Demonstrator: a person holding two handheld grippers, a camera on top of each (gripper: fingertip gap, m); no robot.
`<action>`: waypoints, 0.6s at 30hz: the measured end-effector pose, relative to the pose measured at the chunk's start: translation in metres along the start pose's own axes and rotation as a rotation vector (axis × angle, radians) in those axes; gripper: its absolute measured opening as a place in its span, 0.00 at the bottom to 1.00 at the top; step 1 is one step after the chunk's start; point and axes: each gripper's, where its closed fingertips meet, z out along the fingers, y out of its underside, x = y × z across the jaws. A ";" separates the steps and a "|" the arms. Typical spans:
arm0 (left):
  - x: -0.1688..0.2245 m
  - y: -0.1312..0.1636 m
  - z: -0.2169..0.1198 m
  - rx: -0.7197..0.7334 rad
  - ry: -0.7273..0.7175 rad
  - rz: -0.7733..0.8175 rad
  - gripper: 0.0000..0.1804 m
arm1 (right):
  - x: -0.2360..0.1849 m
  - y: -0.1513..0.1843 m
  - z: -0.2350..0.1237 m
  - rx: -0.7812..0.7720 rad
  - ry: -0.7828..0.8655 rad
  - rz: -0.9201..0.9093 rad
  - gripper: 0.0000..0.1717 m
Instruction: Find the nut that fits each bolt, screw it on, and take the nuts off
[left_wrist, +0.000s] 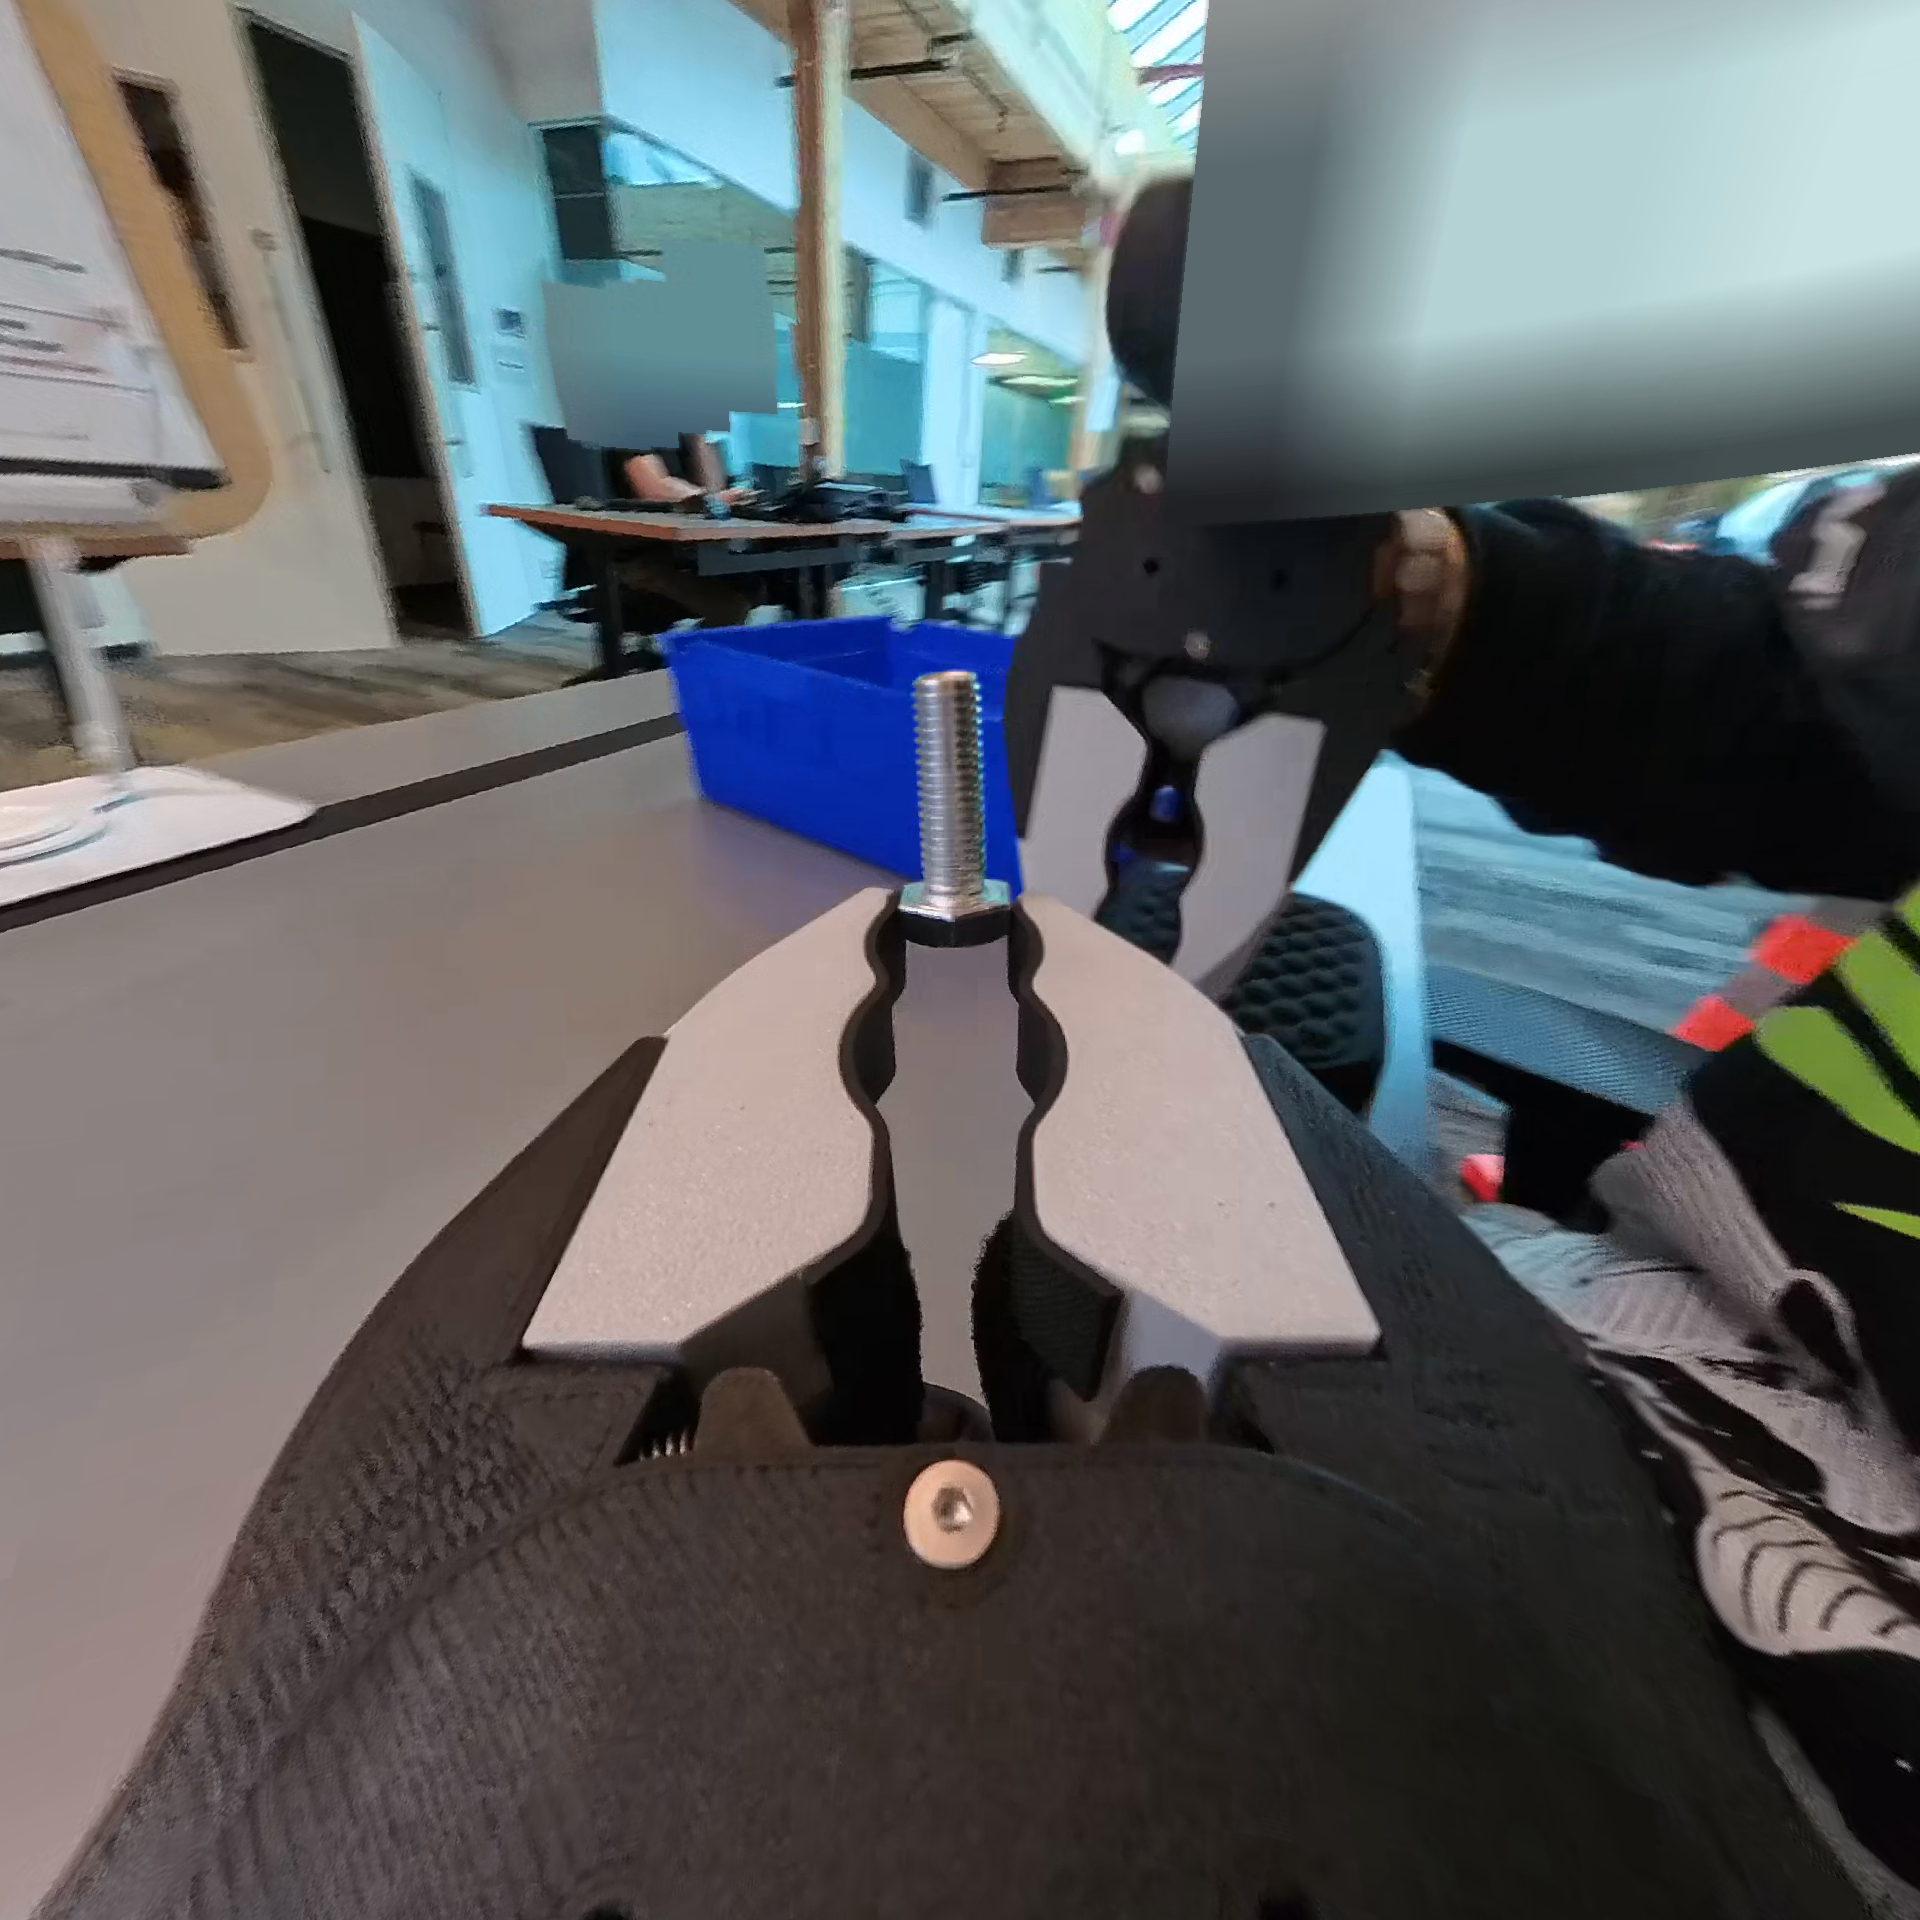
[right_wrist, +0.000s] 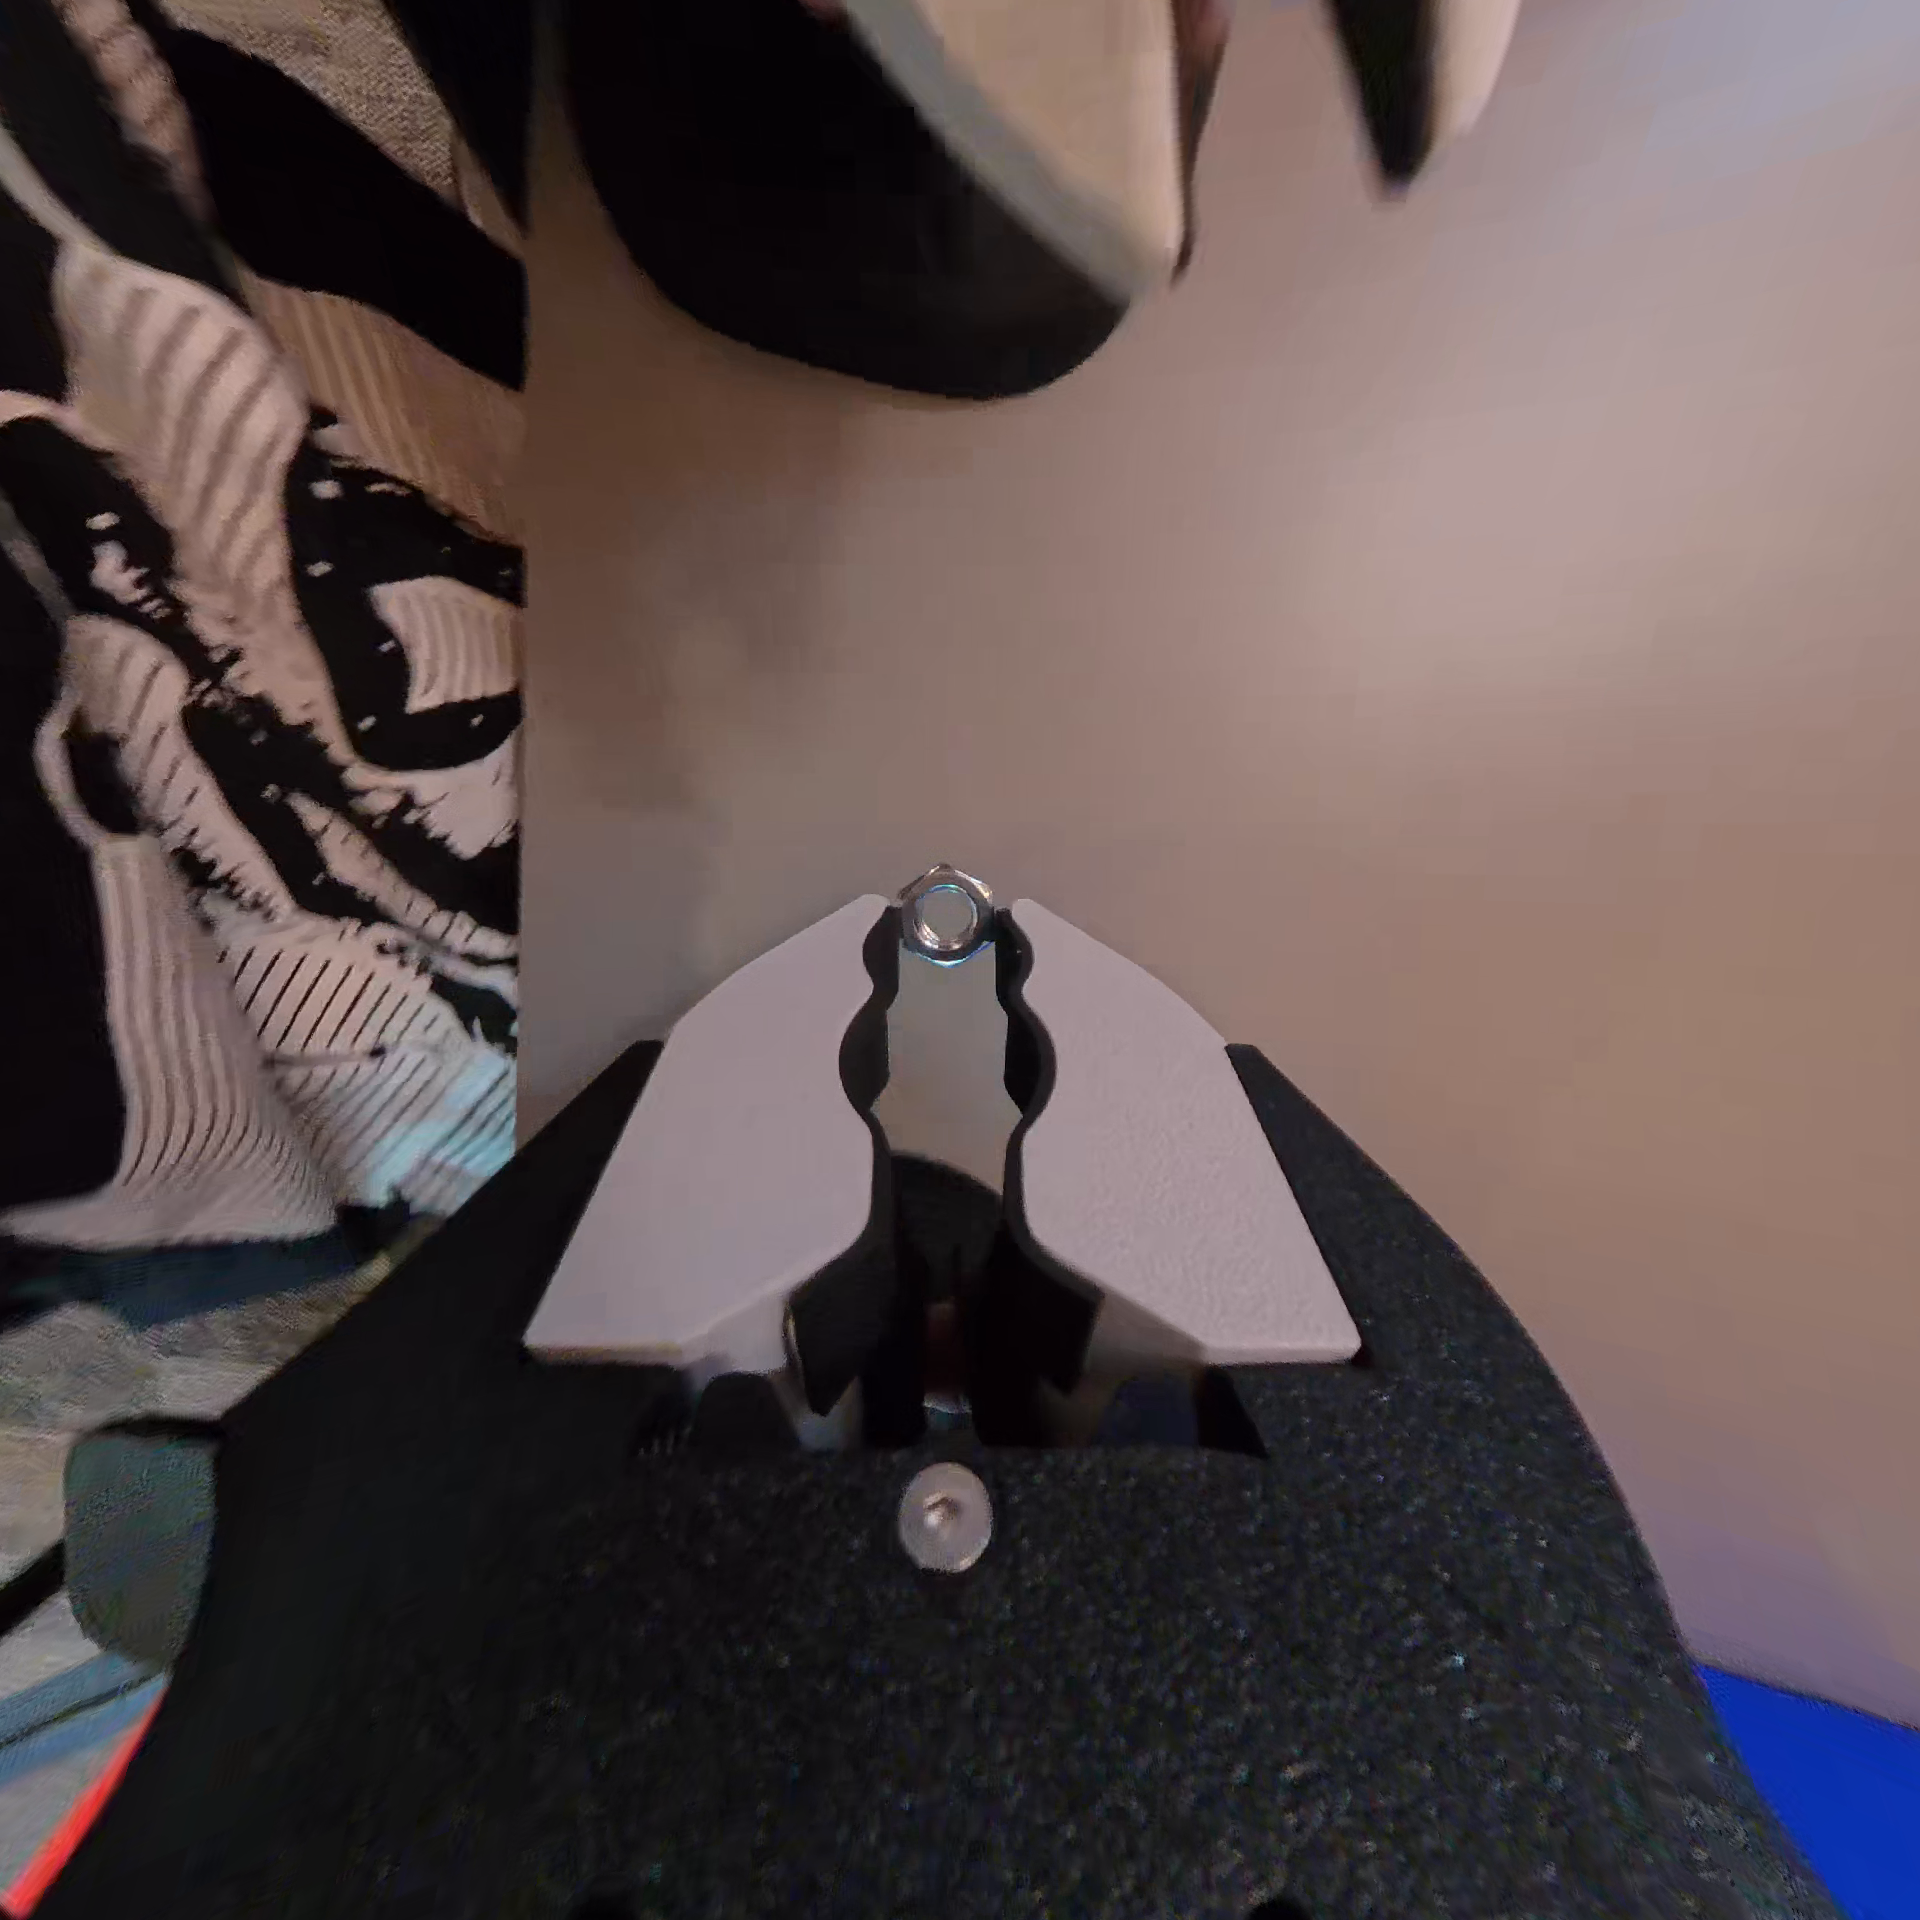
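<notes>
Here is the pairing step: bolt in one set of fingers, nut in the other, the two not yet brought together. The left gripper (left_wrist: 951, 920) has its fingers drawn narrow on the hex head of a silver bolt (left_wrist: 948, 790), both tips pressed against the head's flats, so the threaded shank stands upright just past the fingertips with its free end up. Beyond it, farther out from the fingertips and low on the grey table (left_wrist: 416, 935), sits a blue bin (left_wrist: 790, 727). Off to the right of the bolt the right gripper (left_wrist: 1148, 883) hangs, tips pointing down.

From the right wrist view, the right gripper (right_wrist: 943, 925) pinches a small silver hex nut (right_wrist: 943, 920) at the very tips, a finger on each side, the bore facing back along the fingers and the pale table (right_wrist: 1247, 623) behind it.

My read: the nut is picked and ready for a trial fit. The next move calls for carrying it over the shank's free end, squaring the bore to the thread, then turning while the left side keeps the head from spinning. A tilted start would likely cross-thread or jam.

The bolt looks clean, bright, its thread running almost the whole shank; the nut is shiny, thin, and held only at its edges.
</notes>
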 end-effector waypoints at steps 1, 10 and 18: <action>0.008 -0.003 0.005 0.011 0.067 -0.010 0.10 | -0.001 -0.002 -0.014 0.007 -0.001 -0.044 0.10; 0.072 0.000 0.026 -0.122 0.855 -0.067 0.10 | -0.017 -0.045 -0.120 0.052 -0.072 -0.420 0.10; 0.090 0.018 0.027 -0.148 1.115 -0.118 0.10 | -0.031 -0.058 -0.108 0.031 -0.229 -0.608 0.10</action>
